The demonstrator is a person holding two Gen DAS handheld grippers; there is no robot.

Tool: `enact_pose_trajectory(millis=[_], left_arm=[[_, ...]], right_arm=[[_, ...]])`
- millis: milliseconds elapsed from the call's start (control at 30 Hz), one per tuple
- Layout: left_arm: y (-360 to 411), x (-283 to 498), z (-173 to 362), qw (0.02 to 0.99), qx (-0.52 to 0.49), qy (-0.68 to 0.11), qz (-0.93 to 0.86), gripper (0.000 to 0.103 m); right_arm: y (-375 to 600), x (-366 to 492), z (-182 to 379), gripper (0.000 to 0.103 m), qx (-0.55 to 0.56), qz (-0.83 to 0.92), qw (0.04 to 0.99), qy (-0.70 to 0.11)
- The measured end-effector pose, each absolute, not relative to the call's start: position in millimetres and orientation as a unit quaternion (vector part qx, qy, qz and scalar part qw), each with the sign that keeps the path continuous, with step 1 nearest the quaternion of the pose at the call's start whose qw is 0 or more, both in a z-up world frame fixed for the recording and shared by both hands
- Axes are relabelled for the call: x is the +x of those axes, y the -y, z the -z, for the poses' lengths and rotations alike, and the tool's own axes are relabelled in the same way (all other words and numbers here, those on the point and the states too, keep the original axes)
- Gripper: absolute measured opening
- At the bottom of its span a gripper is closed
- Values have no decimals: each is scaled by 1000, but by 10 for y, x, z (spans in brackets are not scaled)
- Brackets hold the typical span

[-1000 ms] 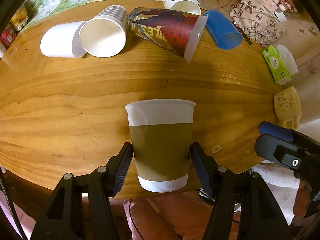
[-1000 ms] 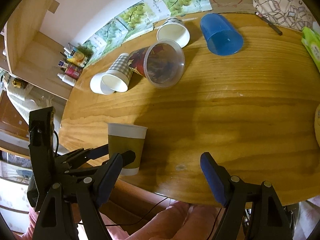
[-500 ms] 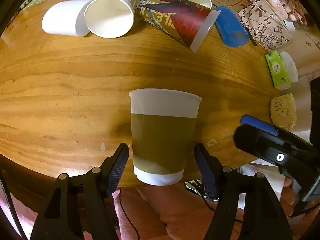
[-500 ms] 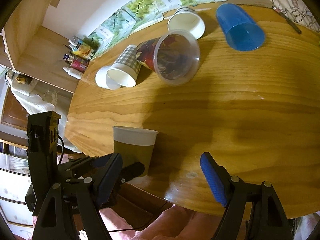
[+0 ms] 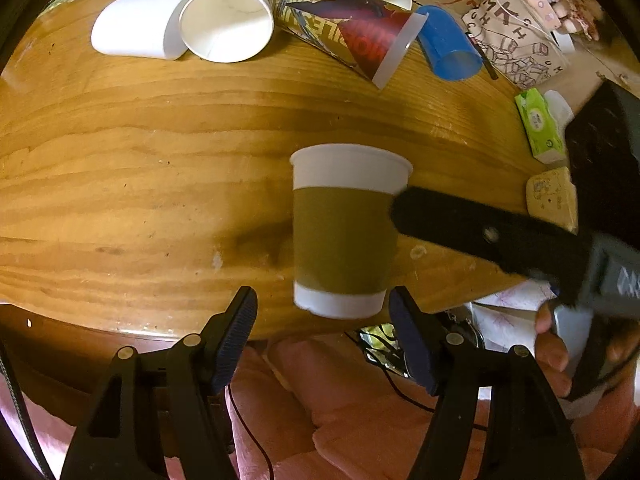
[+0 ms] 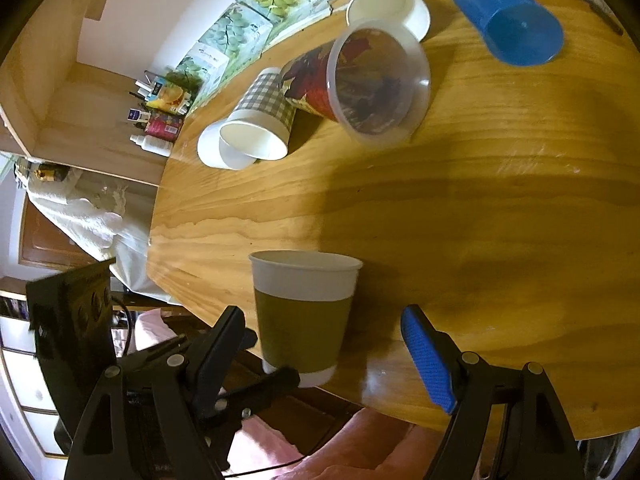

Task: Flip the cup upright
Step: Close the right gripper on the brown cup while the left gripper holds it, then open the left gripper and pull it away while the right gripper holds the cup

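Observation:
An olive-and-white paper cup [image 5: 342, 236] stands upright, mouth up, near the front edge of the wooden table [image 5: 120, 160]. My left gripper [image 5: 322, 310] is open just short of the cup's base, with neither pad on it. In the right wrist view the same cup [image 6: 304, 312] stands between the spread fingers of my open right gripper [image 6: 324, 330], nearer the left one, and no pad presses it. A black finger of the right gripper [image 5: 480, 236] reaches the cup's right side. The left gripper [image 6: 270, 356] shows low beside the cup's base.
Several cups lie on their sides at the back: a white one [image 5: 140, 36], a checked one [image 5: 228, 20], a printed plastic one [image 5: 348, 28] and a blue tumbler [image 5: 448, 48]. A green tissue pack [image 5: 540, 128] sits right. A person's lap lies under the table edge.
The left gripper's pads have come off the cup and drawn back a little. The right gripper has come in from the right and lower, so the cup now stands between its fingers.

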State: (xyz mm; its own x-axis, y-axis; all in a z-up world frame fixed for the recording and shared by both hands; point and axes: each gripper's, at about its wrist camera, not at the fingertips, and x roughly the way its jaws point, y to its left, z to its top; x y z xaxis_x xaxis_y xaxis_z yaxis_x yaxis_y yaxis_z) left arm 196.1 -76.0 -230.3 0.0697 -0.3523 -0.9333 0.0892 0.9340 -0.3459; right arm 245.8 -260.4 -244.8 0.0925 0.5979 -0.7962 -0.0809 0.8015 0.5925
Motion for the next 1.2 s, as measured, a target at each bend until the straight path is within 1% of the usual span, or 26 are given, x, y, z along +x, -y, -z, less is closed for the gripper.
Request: enact_pose_trajectory(millis=[400, 667, 700, 800, 1200], left_arm=[[534, 1760, 2181, 721, -88, -663, 181, 72], [375, 1757, 2151, 718, -76, -664, 194, 72], [357, 1764, 2148, 718, -74, -664, 196, 72], [328, 1770, 2143, 718, -71, -664, 199, 72], [222, 1726, 2133, 715, -50, -663, 216, 72]], right_arm=[[2442, 2538, 2641, 81, 249, -210, 685, -651], [2341, 2576, 2713, 81, 255, -183, 682, -661], [2327, 2573, 2720, 80, 254, -179, 682, -662], [2288, 2570, 2727, 70, 246, -172, 684, -665], [2119, 2499, 2669, 66, 222, -151, 718, -642]])
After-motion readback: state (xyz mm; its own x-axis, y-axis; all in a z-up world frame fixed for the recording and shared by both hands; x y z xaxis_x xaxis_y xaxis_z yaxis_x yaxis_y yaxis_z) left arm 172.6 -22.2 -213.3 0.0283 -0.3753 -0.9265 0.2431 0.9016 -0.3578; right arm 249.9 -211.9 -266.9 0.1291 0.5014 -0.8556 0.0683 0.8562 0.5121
